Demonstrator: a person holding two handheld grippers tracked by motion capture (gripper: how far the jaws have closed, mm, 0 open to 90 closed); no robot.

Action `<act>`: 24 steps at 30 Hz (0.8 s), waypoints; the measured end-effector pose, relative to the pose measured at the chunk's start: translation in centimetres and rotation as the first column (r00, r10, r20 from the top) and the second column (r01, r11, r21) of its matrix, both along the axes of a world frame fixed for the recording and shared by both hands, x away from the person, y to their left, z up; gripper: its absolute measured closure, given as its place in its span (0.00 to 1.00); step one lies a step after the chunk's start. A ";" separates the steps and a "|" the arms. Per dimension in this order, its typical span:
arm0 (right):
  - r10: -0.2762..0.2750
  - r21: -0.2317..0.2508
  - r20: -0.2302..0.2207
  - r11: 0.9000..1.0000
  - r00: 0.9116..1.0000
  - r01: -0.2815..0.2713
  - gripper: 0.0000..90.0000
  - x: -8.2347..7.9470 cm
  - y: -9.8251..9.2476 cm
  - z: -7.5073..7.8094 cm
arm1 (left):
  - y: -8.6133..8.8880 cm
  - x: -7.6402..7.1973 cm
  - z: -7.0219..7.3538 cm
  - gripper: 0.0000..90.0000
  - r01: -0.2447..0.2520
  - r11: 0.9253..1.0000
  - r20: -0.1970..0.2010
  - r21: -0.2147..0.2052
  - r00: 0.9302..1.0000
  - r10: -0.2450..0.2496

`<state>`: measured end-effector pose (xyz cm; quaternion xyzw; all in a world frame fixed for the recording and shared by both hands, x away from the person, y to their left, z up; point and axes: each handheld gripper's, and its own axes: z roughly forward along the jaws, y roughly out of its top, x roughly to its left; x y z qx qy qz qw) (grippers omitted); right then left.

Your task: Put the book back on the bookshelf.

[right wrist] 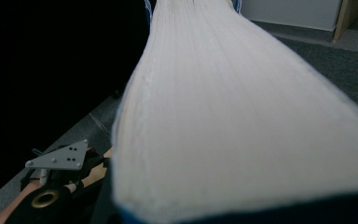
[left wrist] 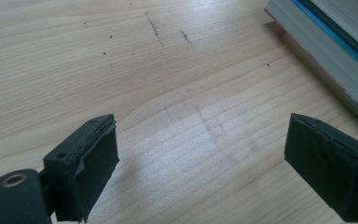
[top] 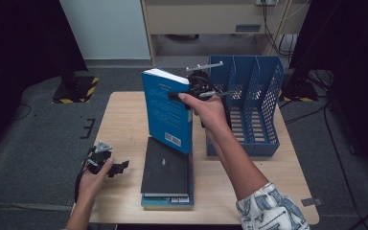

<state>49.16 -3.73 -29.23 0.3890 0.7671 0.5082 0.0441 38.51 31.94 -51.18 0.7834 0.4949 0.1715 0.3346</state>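
Observation:
A blue book [top: 166,112] stands upright in the air over a flat stack of books [top: 166,172] at the table's front middle. My right gripper [top: 177,95] is shut on its upper part, one jaw across the cover. Its white page edge [right wrist: 242,107] runs away from the camera in the right gripper view. My left gripper [top: 120,166] rests low at the table's front left, open with nothing between its jaws. In the left gripper view it [left wrist: 200,158] hovers over bare wood, with the stack [left wrist: 326,51] at the upper right.
A blue slotted file rack [top: 254,96] stands at the back right of the wooden table [top: 124,120], just behind the right hand. Grey carpet surrounds the table. The left gripper's grey plate [right wrist: 60,158] shows low in the right gripper view.

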 end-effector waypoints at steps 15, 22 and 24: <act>-0.055 0.033 0.013 0.998 0.998 0.054 0.68 -0.3 -2.2 0.1 | 0.3 0.0 -0.2 0.10 -0.012 1.000 -0.008 0.004 1.000 0.012; -0.093 0.051 0.015 0.994 0.996 0.092 0.68 -0.6 -4.0 0.2 | 0.4 0.1 -0.3 0.10 -0.015 1.000 -0.017 0.010 1.000 0.015; -0.100 0.054 0.016 0.994 0.995 0.099 0.68 -0.7 -4.4 0.2 | 0.4 0.1 -0.3 0.10 -0.015 1.000 -0.018 0.010 1.000 0.015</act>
